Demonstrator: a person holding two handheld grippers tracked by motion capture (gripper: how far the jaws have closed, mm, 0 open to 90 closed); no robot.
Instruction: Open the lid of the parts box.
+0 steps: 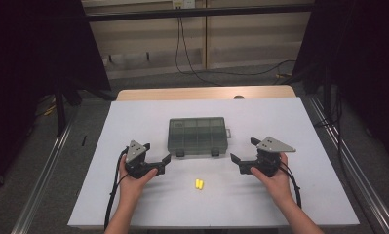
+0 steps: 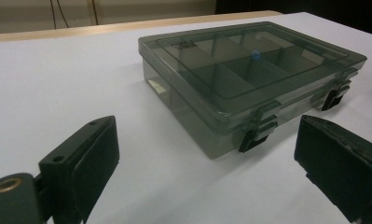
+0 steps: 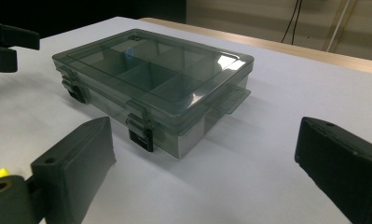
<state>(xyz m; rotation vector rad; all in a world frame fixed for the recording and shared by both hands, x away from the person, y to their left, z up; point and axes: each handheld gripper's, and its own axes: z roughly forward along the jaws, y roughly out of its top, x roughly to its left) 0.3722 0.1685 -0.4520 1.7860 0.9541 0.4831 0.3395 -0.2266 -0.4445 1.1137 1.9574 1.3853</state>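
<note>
The left gripper (image 1: 159, 159) at eight o'clock and the right gripper (image 1: 245, 150) at four o'clock of the closed box (image 1: 198, 135) both hold their jaws wide apart, with yellow pieces (image 1: 199, 184) at six o'clock.

2 black tools (image 1: 159, 162) (image 1: 244, 156), grey triangular plates, black cables

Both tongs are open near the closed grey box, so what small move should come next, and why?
Probably ease the left tongs forward to the box's left latch. The compartment box is shut with both front latches down, and the yellow pieces lie loose on the table, so the lid likely has to open first. The right tongs could steady the box.
</note>
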